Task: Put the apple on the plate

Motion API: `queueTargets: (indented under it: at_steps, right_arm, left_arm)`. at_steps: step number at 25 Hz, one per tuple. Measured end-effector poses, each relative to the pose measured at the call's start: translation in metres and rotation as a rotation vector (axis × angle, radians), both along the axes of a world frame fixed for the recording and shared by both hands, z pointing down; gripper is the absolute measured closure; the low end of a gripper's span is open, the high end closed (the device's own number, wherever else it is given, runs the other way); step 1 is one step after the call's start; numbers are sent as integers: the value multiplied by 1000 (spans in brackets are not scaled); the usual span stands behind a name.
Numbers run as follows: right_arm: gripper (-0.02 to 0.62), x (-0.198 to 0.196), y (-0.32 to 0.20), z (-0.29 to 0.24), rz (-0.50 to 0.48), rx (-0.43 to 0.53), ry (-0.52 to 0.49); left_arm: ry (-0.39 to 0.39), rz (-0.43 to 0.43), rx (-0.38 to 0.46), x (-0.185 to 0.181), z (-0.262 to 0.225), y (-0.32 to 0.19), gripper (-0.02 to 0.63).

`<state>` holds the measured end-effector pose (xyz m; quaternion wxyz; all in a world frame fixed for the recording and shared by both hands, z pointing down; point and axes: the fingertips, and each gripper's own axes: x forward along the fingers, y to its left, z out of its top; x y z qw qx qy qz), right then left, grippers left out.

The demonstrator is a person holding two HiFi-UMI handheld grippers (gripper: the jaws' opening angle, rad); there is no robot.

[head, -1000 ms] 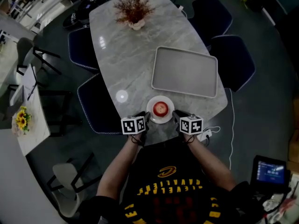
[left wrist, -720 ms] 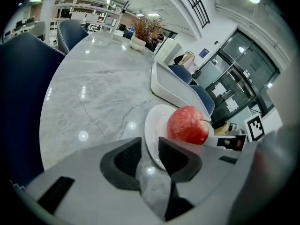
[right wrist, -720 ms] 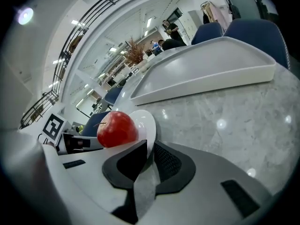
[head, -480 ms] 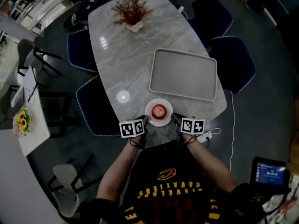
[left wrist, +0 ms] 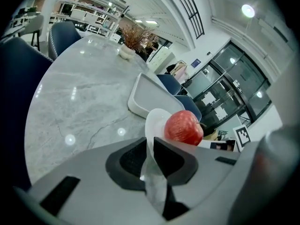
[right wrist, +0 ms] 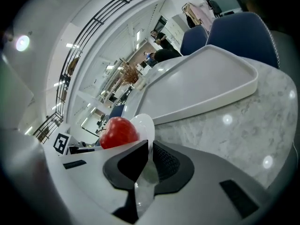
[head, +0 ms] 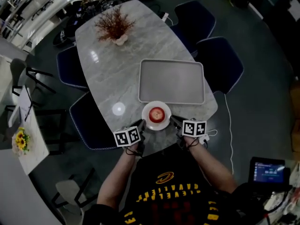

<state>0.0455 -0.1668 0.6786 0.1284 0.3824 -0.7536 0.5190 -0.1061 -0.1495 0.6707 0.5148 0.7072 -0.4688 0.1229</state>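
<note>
A red apple [head: 156, 113] sits on a small white plate [head: 149, 121] near the marble table's [head: 108, 78] front edge. My left gripper [head: 140, 124] is shut on the plate's left rim, and my right gripper [head: 174, 121] is shut on its right rim. In the left gripper view the white plate [left wrist: 154, 123] stands edge-on between the dark pads of the left gripper [left wrist: 151, 146], with the apple [left wrist: 183, 128] just beyond. The right gripper view shows the same plate [right wrist: 143, 124] pinched by the right gripper [right wrist: 150, 156], with the apple [right wrist: 118, 131] to the left.
A large grey tray [head: 172, 81] lies just behind the plate. A vase of dried twigs [head: 112, 27] stands at the table's far end. Dark blue chairs [head: 218, 62] ring the table, and a white cable [head: 228, 125] hangs off at the right.
Both grippers have moved forward and up with the plate and apple between them, so the plate now sits closer to the tray's near edge.
</note>
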Motion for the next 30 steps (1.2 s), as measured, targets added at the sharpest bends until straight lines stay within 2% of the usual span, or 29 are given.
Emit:
queueTargets:
  at_steps: [7, 16, 24, 30]
  right_arm:
    - [555, 26, -27, -33, 80, 53, -31]
    - [556, 50, -69, -61, 133, 90, -59]
    - [555, 62, -106, -65, 147, 84, -79]
    - [556, 89, -180, -39, 143, 84, -89]
  left_arm:
    - [48, 24, 100, 23, -44, -40, 566]
    - [72, 42, 135, 46, -69, -90, 566]
    - [54, 47, 149, 59, -76, -139, 566]
    - [22, 46, 136, 87, -46, -214, 566]
